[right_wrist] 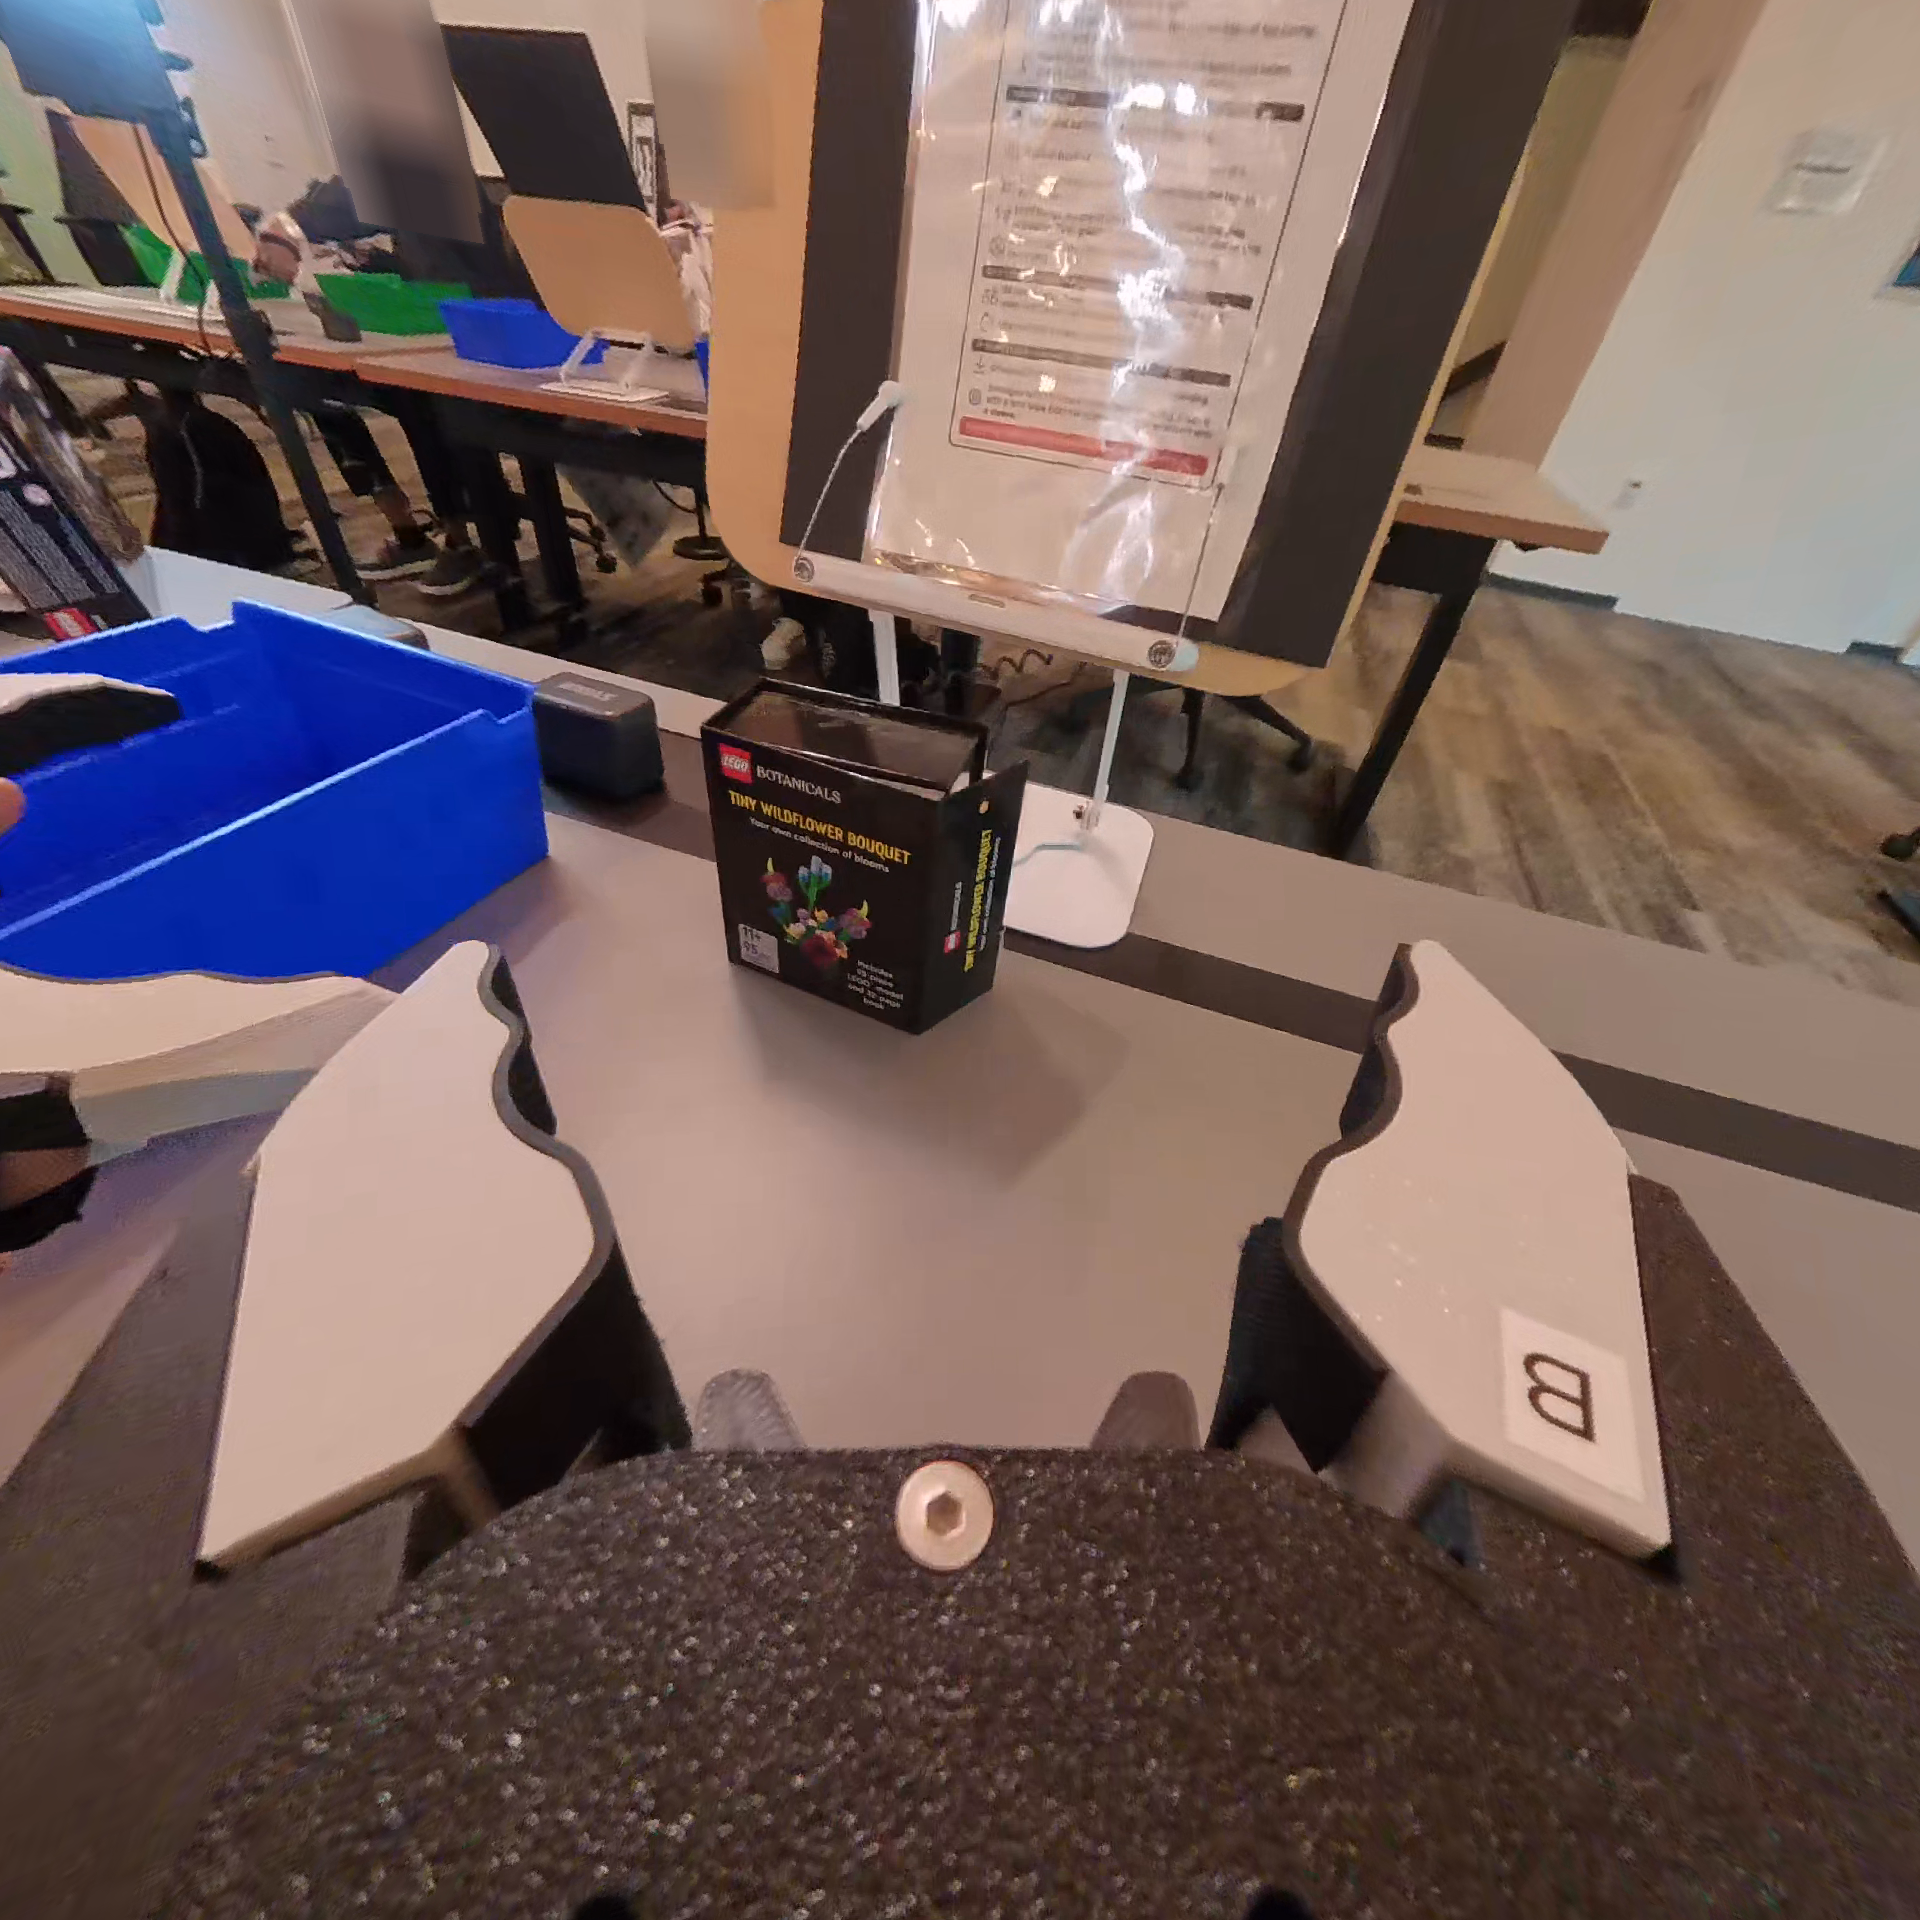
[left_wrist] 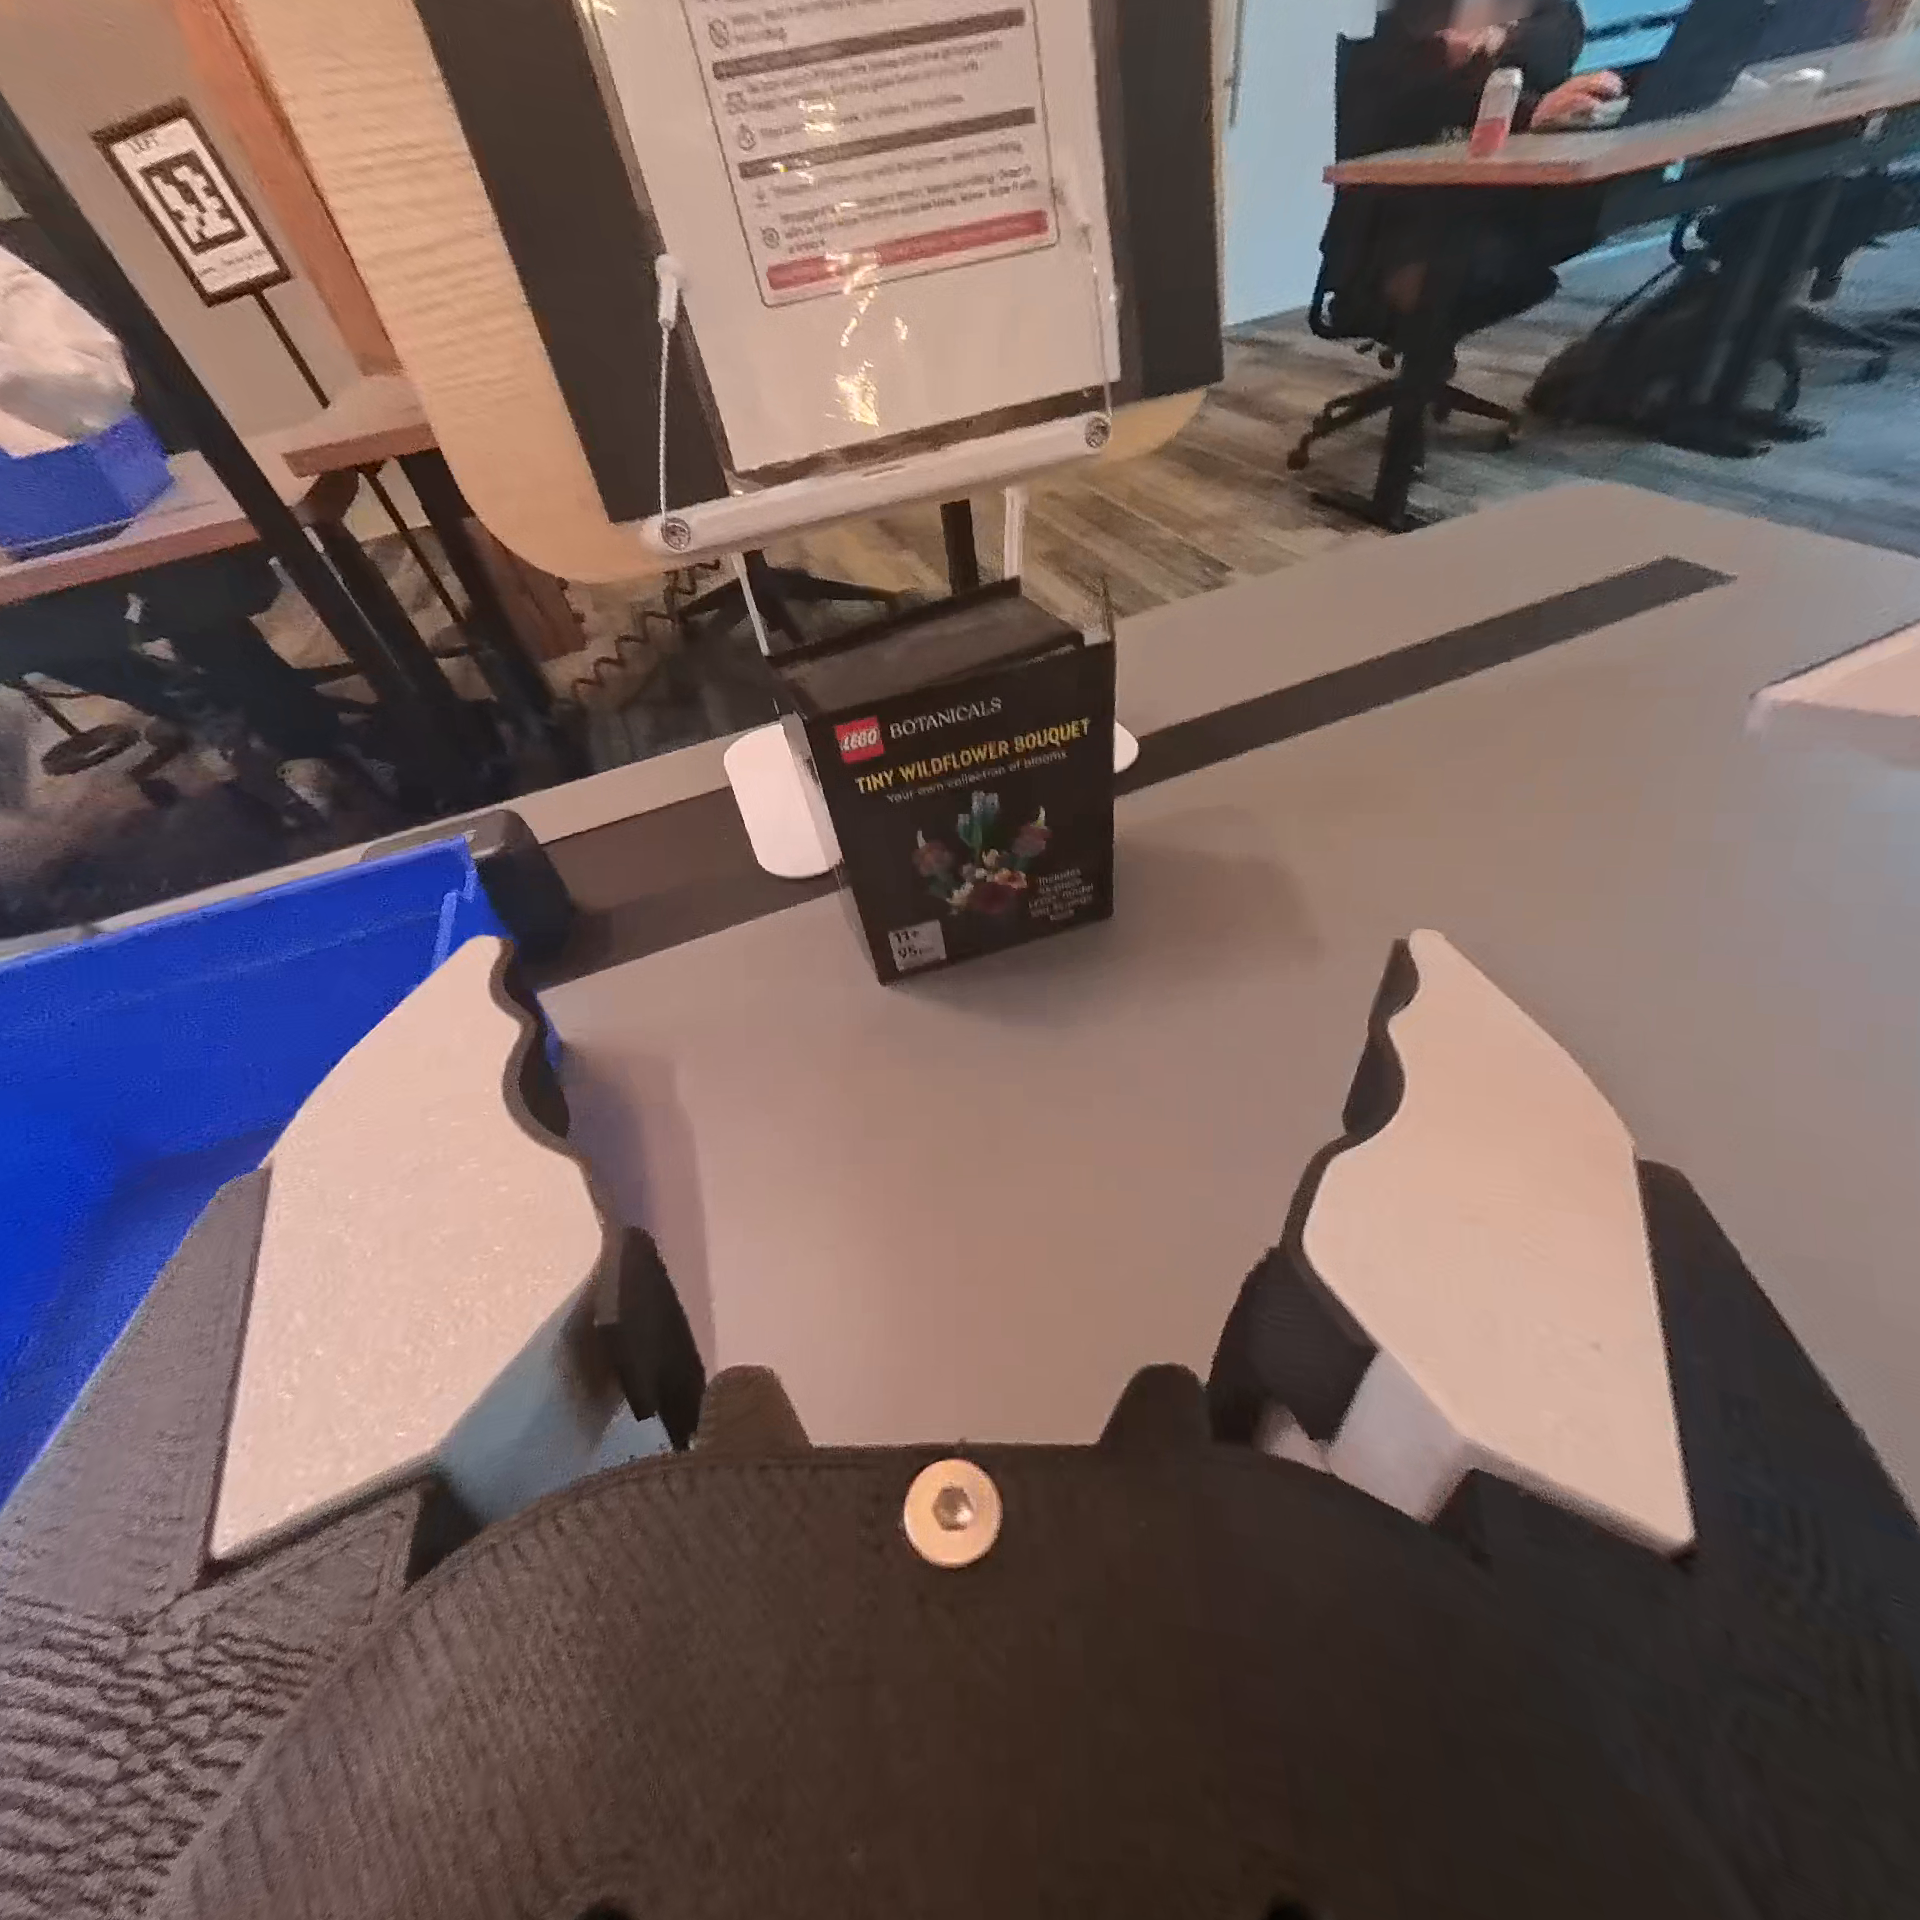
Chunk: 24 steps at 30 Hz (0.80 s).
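Fingers of the left gripper (left_wrist: 961, 997) are spread wide with only bare grey table (left_wrist: 1455, 883) between them; nothing is held. Fingers of the right gripper (right_wrist: 951, 1003) are likewise spread wide and hold nothing.

Both grippers face a small black box (left_wrist: 966, 810) printed with a flower picture. It stands upright on the table, ahead of each gripper's fingertips and clear of them. In the right wrist view its top (right_wrist: 847, 743) is open and a side flap (right_wrist: 982, 883) stands ajar.

A blue bin (right_wrist: 291, 821) sits on the table to the left of the box, just beside the left gripper's left finger (left_wrist: 416, 1195). A small dark grey block (right_wrist: 597, 732) sits next to the bin's far corner. Behind the box stands the white base (right_wrist: 1081, 878) of a sign holder carrying a plastic-covered sheet (right_wrist: 1091, 312).
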Each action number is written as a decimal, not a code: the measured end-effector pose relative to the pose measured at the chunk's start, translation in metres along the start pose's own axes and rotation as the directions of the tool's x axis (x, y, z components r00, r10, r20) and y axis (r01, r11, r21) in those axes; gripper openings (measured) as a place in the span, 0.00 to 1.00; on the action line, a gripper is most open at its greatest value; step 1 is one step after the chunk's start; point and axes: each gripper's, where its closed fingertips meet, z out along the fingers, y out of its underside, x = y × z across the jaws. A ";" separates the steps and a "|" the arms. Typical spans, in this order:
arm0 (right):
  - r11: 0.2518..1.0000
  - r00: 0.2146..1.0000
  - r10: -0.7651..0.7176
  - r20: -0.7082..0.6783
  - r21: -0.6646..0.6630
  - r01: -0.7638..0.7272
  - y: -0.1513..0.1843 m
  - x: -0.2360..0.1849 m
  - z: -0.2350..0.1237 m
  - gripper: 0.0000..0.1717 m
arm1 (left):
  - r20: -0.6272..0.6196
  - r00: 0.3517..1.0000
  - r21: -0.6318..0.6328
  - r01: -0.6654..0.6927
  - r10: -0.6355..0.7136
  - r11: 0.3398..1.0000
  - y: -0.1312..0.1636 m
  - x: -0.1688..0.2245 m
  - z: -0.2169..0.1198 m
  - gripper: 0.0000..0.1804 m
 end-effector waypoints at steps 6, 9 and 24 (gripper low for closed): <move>0.999 1.000 -0.020 0.011 -0.028 0.020 -0.001 0.007 0.038 0.84 | -0.046 0.999 -0.032 -0.030 0.028 0.999 -0.004 -0.005 0.030 0.81; 0.996 0.997 -0.056 0.053 -0.070 0.059 0.010 0.007 0.057 0.82 | -0.065 0.997 -0.020 -0.045 0.044 0.999 0.003 -0.009 0.045 0.80; 0.970 0.972 -0.022 0.234 -0.230 0.078 0.089 0.000 0.145 0.57 | -0.107 0.994 0.010 -0.024 0.025 1.000 0.042 -0.035 0.133 0.63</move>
